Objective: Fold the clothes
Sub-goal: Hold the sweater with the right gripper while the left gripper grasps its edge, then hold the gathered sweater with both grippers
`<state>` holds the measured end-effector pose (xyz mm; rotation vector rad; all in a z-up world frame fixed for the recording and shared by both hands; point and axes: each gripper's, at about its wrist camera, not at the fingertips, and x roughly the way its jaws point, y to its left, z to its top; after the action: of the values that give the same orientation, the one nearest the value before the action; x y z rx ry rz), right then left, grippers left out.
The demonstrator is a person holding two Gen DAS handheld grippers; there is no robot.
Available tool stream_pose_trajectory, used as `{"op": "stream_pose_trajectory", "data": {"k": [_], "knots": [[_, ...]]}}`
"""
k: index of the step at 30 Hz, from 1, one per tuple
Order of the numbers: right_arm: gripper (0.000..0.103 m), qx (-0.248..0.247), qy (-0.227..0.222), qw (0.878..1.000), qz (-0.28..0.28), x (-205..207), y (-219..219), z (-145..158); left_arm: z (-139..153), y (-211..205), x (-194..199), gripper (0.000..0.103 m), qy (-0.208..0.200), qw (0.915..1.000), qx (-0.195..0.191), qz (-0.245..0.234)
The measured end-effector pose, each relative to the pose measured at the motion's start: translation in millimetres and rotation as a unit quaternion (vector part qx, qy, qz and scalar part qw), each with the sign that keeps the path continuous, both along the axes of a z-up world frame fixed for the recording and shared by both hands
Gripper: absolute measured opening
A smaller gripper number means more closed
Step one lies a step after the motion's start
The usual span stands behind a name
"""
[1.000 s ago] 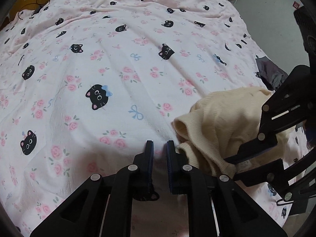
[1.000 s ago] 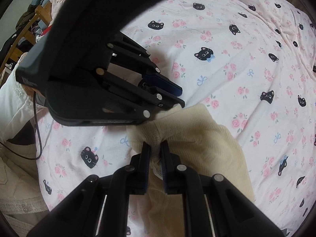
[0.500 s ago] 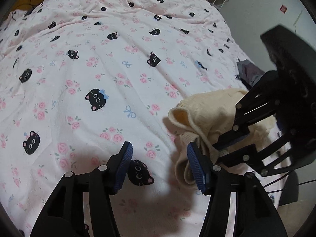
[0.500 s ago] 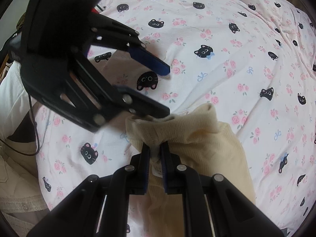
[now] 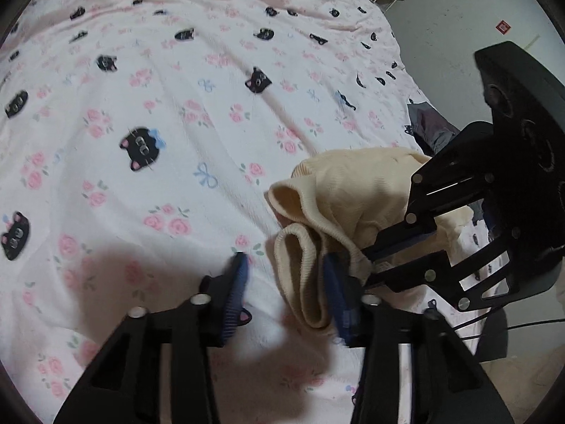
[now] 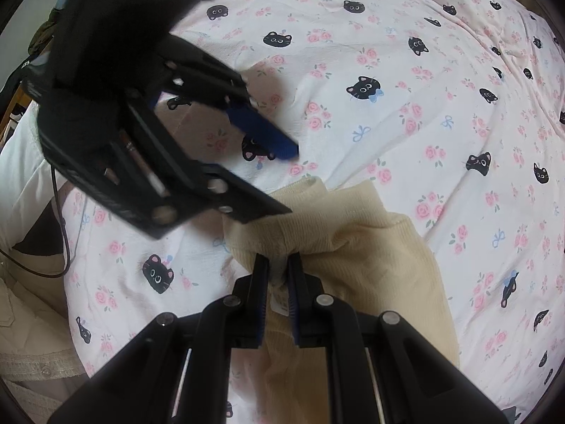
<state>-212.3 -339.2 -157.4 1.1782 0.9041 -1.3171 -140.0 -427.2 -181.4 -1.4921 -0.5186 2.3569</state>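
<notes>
A cream ribbed knit garment [image 5: 353, 190] lies bunched on the pink cat-print bedspread [image 5: 176, 113]. My left gripper [image 5: 285, 259] is closing; a rolled edge of the garment lies between its jaws against the right pad [image 5: 333, 289], while the left pad [image 5: 236, 282] stands clear of the cloth. In the right wrist view my right gripper [image 6: 278, 257] points steeply down and is shut on a pinch of the garment [image 6: 370, 247] near its label. The left gripper [image 6: 286, 180] sits just beyond it to the upper left, one jaw over the garment's edge.
The bedspread [image 6: 423, 88] stretches far ahead of both grippers. Dark clothes [image 5: 430, 127] lie at the bed's right edge beside a grey wall. A beige fabric [image 6: 28, 353] and a black cable [image 6: 60, 219] lie off the bed at the left.
The left jaws went from shut to wide apart, then narrowed around the garment's rolled edge as the gripper tipped toward it. The right gripper kept still, gripping the cloth.
</notes>
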Motion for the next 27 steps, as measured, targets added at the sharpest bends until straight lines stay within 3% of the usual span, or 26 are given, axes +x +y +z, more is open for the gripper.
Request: {"op": "stream_pose_trajectory", "data": {"k": [3, 6, 12, 16, 27], "knots": [[0.012, -0.002, 0.0, 1.0, 0.0, -3.0, 0.9, 1.1, -4.4, 1.4, -1.4, 0.012, -0.004, 1.0, 0.002, 0.004], [0.012, -0.003, 0.0, 1.0, -0.001, -7.5, 1.3, 1.6, -8.0, -0.2, -1.2, 0.008, -0.008, 0.9998, 0.013, 0.01], [0.012, -0.007, 0.003, 1.0, -0.002, 0.4, -1.1, 2.7, -11.0, -9.4, -2.7, 0.005, -0.01, 0.9989, 0.027, 0.037], [0.012, -0.014, 0.004, 1.0, -0.002, 28.7, 21.6, 18.0, -9.2, -18.6, -3.1, 0.005, -0.007, 0.9978, 0.027, 0.06], [0.012, -0.011, 0.008, 1.0, 0.021, 42.9, -1.2, 2.6, -9.2, -19.3, -5.9, 0.005, -0.004, 0.9971, 0.013, 0.074]]}}
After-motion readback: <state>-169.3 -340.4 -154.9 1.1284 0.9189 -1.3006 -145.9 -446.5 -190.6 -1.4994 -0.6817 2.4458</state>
